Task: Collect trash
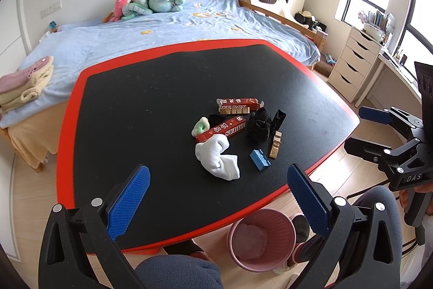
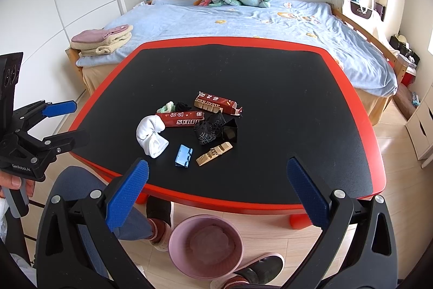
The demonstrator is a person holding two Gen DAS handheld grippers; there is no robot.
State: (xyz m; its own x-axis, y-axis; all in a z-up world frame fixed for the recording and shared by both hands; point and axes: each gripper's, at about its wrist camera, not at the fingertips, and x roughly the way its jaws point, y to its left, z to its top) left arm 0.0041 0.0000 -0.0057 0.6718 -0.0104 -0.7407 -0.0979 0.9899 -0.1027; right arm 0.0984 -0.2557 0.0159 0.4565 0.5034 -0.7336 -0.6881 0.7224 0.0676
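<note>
A cluster of litter lies mid-table on the black, red-edged table [image 1: 135, 99] [image 2: 270, 77]: two red cartons [image 1: 238, 104] [image 1: 224, 129] [image 2: 216, 103] [image 2: 181, 119], a white sock [image 1: 217, 156] [image 2: 151, 136], a crumpled black wrapper [image 1: 259, 123] [image 2: 209, 130], a small blue box [image 1: 259, 159] [image 2: 183, 156], a tan clip [image 1: 275, 146] [image 2: 213, 150] and a green-white scrap [image 1: 200, 125] [image 2: 166, 107]. A pink bin [image 1: 261, 239] [image 2: 205, 247] stands on the floor below the near edge. My left gripper [image 1: 217, 203] [image 2: 66, 122] and right gripper [image 2: 217, 198] [image 1: 361, 130] are open and empty, short of the pile.
A bed [image 1: 162, 29] [image 2: 243, 18] with a blue cover, plush toys and folded towels stands behind the table. White drawers [image 1: 354, 61] are at the right. The person's knees and slippered feet [image 2: 159, 232] are beside the bin.
</note>
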